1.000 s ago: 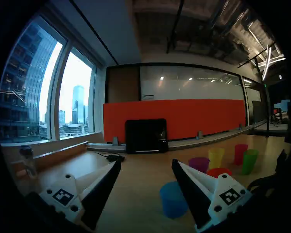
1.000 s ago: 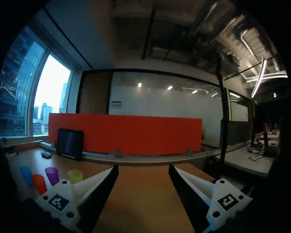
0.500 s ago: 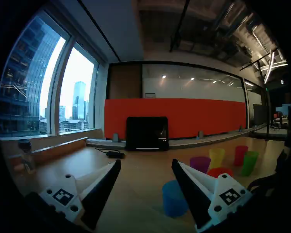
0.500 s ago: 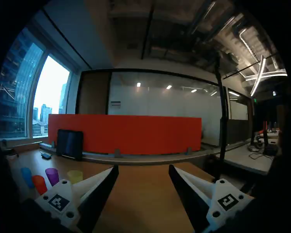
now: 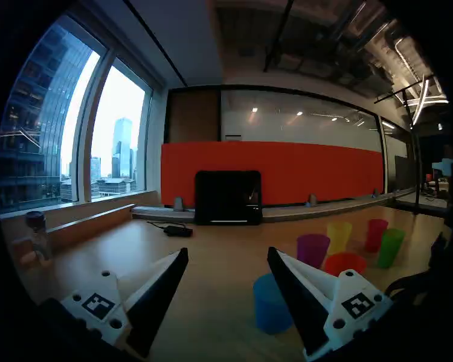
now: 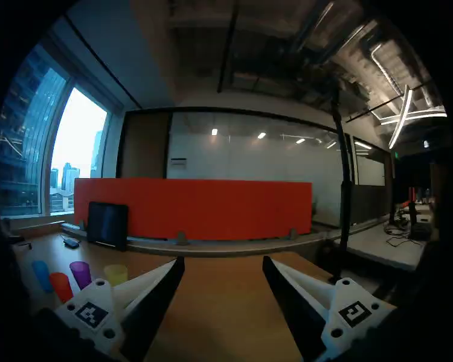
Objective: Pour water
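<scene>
Clearly | we held left gripper (image 5: 226, 250) spread, empty | blue cup (image 5: 266, 304) just beyond one finger | right gripper (image 6: 223, 259) likewise spread, empty

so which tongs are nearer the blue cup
Left. The blue cup stands just beside the left tongs, by their right finger. From the right tongs it stands far off to the left.
</scene>
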Tool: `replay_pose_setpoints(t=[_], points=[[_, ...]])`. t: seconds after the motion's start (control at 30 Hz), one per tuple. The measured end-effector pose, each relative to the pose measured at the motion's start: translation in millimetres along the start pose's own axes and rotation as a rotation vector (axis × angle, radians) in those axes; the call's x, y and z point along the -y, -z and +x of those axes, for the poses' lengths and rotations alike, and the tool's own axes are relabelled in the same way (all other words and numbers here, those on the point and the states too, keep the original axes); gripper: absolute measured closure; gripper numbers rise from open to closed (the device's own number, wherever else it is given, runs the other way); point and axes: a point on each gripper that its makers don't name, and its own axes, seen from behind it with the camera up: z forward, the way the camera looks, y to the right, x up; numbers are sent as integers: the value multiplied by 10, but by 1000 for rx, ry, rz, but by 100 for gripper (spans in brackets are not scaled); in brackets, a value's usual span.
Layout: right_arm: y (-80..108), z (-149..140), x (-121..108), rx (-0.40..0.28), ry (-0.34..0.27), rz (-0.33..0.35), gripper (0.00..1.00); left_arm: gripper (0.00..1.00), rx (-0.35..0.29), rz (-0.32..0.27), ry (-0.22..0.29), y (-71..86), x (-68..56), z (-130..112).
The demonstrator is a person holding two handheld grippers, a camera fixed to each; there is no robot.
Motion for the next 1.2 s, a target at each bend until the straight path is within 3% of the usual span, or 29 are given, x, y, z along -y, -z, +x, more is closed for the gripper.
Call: replay_pose_setpoints(t=[0.7, 1.2], points=[[2, 5, -19, -16, 15, 21, 0, 2, 4, -7, -1, -15, -7, -14], [-68, -236, -33, -23, 29, 84, 0, 2, 4, -7, -2, -15, -2, -14]])
